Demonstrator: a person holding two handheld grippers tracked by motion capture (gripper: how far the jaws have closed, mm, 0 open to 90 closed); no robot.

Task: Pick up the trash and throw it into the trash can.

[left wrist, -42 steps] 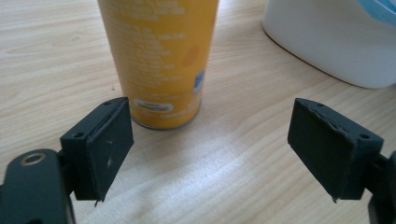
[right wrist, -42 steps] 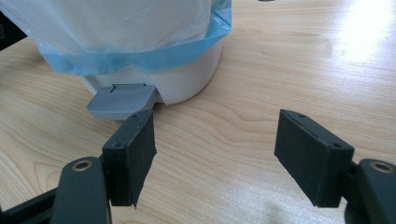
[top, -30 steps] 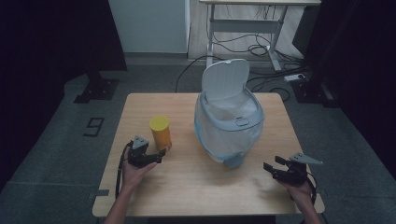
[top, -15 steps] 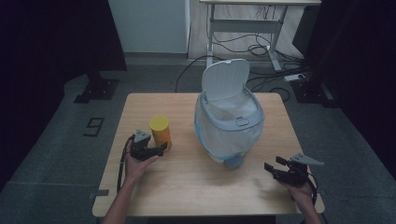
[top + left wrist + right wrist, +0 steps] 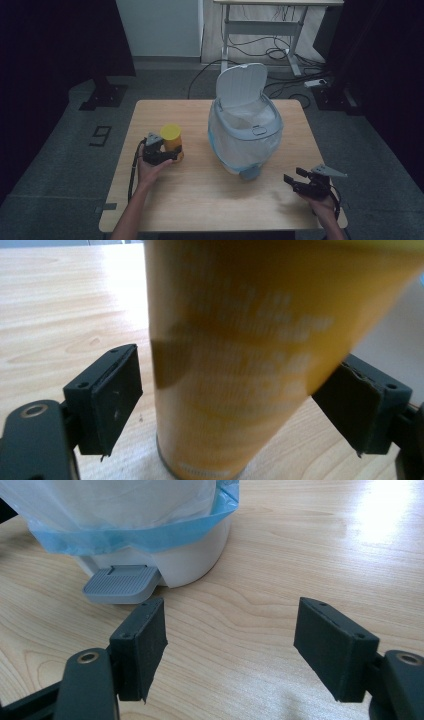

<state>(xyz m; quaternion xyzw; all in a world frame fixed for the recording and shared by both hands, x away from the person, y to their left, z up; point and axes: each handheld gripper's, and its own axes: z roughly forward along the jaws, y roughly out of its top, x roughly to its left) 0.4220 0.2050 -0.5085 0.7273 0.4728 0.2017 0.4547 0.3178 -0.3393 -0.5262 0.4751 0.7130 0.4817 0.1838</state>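
Note:
A yellow cylindrical can [image 5: 172,137] with a yellow lid stands upright on the left half of the wooden table [image 5: 200,200]. My left gripper [image 5: 171,153] is level beside it, with the can [image 5: 235,355] between the jaws. In the left gripper view a narrow gap shows at the left pad [image 5: 120,395], and the right pad [image 5: 360,405] sits at the can's edge. My right gripper [image 5: 291,181] rests low at the table's front right, open and empty [image 5: 230,640], pointing at the bin's grey foot pedal [image 5: 121,582].
A white pedal bin [image 5: 245,135] lined with a blue-edged plastic bag stands mid-table, its lid [image 5: 243,85] raised. A desk frame and cables lie on the floor behind the table. Dark curtains flank both sides.
My left gripper has slid forward and right along the table until its jaws stand around the yellow can. The right gripper has stayed where it was.

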